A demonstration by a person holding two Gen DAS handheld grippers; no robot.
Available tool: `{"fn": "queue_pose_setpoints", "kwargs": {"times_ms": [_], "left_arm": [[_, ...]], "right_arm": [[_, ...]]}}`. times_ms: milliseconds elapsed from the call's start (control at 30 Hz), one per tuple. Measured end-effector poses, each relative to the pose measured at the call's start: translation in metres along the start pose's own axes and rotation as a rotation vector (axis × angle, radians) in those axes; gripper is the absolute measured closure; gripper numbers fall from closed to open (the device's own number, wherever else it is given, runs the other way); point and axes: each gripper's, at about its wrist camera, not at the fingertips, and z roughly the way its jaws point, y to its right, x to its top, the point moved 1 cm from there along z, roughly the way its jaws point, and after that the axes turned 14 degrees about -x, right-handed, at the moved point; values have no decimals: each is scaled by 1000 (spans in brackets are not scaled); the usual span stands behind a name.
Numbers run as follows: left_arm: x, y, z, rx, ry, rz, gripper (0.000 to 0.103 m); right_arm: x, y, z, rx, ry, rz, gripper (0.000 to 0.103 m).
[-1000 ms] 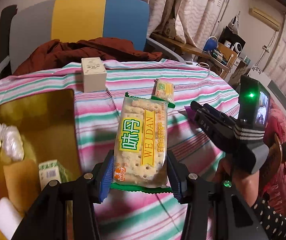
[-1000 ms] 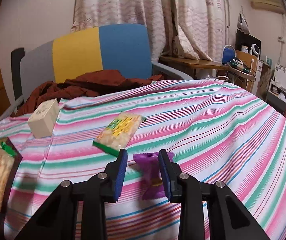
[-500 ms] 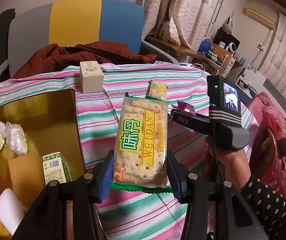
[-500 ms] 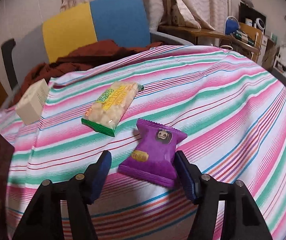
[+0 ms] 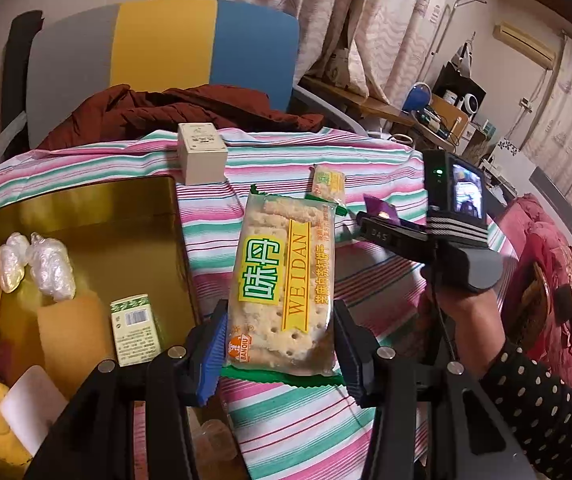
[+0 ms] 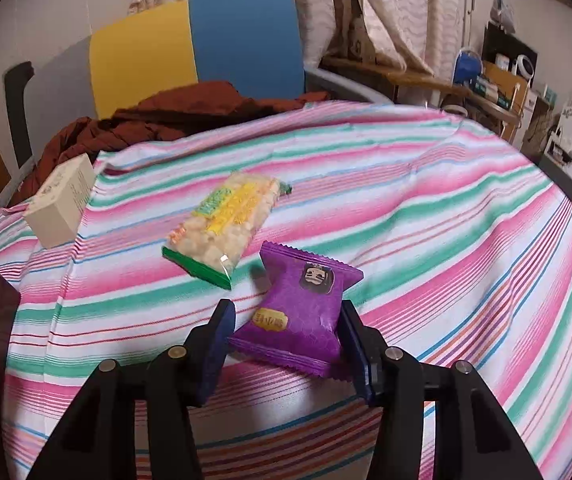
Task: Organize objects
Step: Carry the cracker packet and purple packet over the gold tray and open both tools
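In the left wrist view, a gold tin (image 5: 85, 216) sits at nine o'clock on the striped counter (image 5: 366, 292), holding two white wrapped lumps (image 5: 35, 264), a small green-labelled box (image 5: 133, 330) and other pieces. A cream carton (image 5: 201, 154) stands at twelve o'clock, just beyond the tin's far corner. The left gripper (image 5: 279, 354) has its fingers (image 5: 213, 354) clenched on the long cracker packet (image 5: 281, 288) — the packet's lower end is pinched between both pads and its length points away toward twelve o'clock, lifted off the cloth. A second cracker packet (image 5: 328, 182) lies past it at one o'clock.

In the right wrist view, that second packet (image 6: 225, 226) lies at eleven o'clock from the right gripper (image 6: 288, 350). The purple snack pouch (image 6: 300, 312) rests flat on the cloth between the fingers (image 6: 213, 350), which are closing — the right pad looks against the pouch's edge, while the left pad is just beside its lower corner.
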Motion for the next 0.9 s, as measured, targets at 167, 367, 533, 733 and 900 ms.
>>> {"fn": "queue_pose_setpoints", "kwargs": {"times_ms": [167,367,533,733,900], "left_arm": [[-3,-10,-11,11,15,-25,54],[-8,-27,-29,43,41,-63,54],[-15,-45,-52,66,85,-109,54],[-24,-68,-79,116,129,-144,54],[-30,-103,-104,172,165,-214,54]], "right_arm": [[-7,-6,-25,50,33,-6,50],[-17,-20,-65,158,61,12,50],[-21,-41,-104,256,103,-2,50],[-26,-64,-145,366,126,-15,50],[-38,-96,-172,455,112,-78,50]]}}
